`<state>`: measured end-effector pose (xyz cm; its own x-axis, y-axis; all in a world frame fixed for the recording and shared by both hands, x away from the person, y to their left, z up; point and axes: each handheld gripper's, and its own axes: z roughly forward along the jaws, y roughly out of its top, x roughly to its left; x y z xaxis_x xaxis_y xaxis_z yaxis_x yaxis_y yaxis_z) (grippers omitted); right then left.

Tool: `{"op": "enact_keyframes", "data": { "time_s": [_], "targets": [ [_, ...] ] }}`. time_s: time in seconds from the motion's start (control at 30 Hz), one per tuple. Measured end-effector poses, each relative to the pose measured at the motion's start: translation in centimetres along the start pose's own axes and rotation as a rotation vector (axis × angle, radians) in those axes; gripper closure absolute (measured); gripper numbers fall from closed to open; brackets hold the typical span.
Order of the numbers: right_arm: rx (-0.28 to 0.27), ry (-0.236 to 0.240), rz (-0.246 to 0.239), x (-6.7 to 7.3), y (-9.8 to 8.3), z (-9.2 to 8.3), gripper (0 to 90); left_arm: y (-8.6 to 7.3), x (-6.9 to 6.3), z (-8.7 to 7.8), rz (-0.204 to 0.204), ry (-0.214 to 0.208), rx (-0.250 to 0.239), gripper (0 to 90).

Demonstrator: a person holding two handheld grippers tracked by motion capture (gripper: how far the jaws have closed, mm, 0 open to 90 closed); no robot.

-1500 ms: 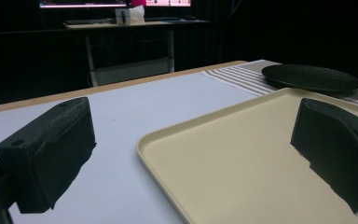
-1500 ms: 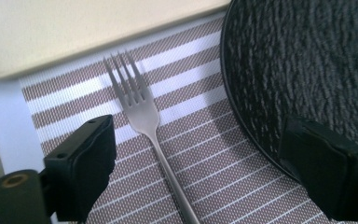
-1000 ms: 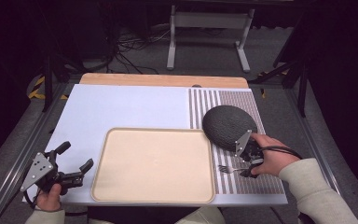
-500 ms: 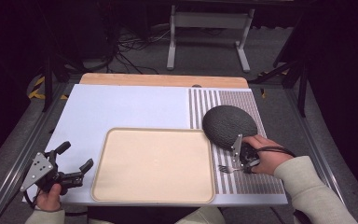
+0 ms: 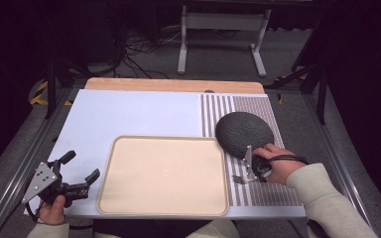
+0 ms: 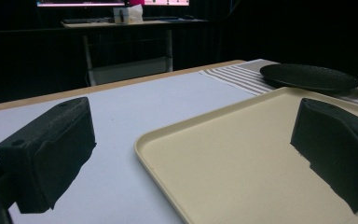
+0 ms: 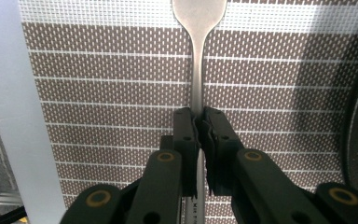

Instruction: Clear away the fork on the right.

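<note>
A metal fork (image 7: 197,60) lies on the striped placemat (image 7: 112,93), tines toward the tray in the high view (image 5: 241,180). My right gripper (image 7: 199,119) has just been closing and is now shut on the fork's handle, which runs between its pads. In the high view the right gripper (image 5: 256,174) sits just in front of a dark round plate (image 5: 243,131). My left gripper (image 5: 84,164) hovers open at the table's near left, beside a beige tray (image 5: 163,148); its jaws (image 6: 191,154) stand wide with nothing between them.
The placemat (image 5: 268,109) covers the right side of the pale blue table top (image 5: 129,114). The dark plate (image 6: 310,75) rests beyond the tray (image 6: 242,154). A wooden strip (image 5: 173,85) edges the far side, with a metal stand (image 5: 221,22) behind it.
The right hand has edged toward the near side and down onto the fork, and its jaws have closed on the handle. The left gripper has stayed put.
</note>
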<state>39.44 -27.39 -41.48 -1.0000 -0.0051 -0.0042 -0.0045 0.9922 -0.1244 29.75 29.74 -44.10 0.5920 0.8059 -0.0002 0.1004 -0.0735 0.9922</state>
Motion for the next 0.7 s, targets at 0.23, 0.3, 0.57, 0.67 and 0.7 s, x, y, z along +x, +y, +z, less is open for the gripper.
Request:
{"op": "enact_keyframes", "data": {
  "time_s": [0.23,0.3,0.57,0.67,0.7],
  "targets": [
    [-0.006,-0.002,0.009,0.0,-0.1,0.0,84.2,-0.1,0.0,0.1,-0.004,-0.003,0.000,0.3],
    [-0.005,-0.004,0.011,0.0,-0.1,0.0,84.3,-0.1,0.0,0.1,-0.004,-0.005,0.001,0.3],
    [-0.038,-0.012,0.036,0.2,-0.3,-0.6,84.4,-0.1,0.0,0.1,-0.006,-0.002,0.003,0.3],
    [-0.067,-0.023,0.057,0.3,-0.4,-1.7,84.5,-0.1,0.0,0.1,-0.005,-0.002,-0.001,0.3],
    [-0.077,-0.029,0.062,0.3,-0.4,-2.0,84.5,0.0,0.0,0.1,-0.006,-0.001,-0.001,0.3]
  ]
}}
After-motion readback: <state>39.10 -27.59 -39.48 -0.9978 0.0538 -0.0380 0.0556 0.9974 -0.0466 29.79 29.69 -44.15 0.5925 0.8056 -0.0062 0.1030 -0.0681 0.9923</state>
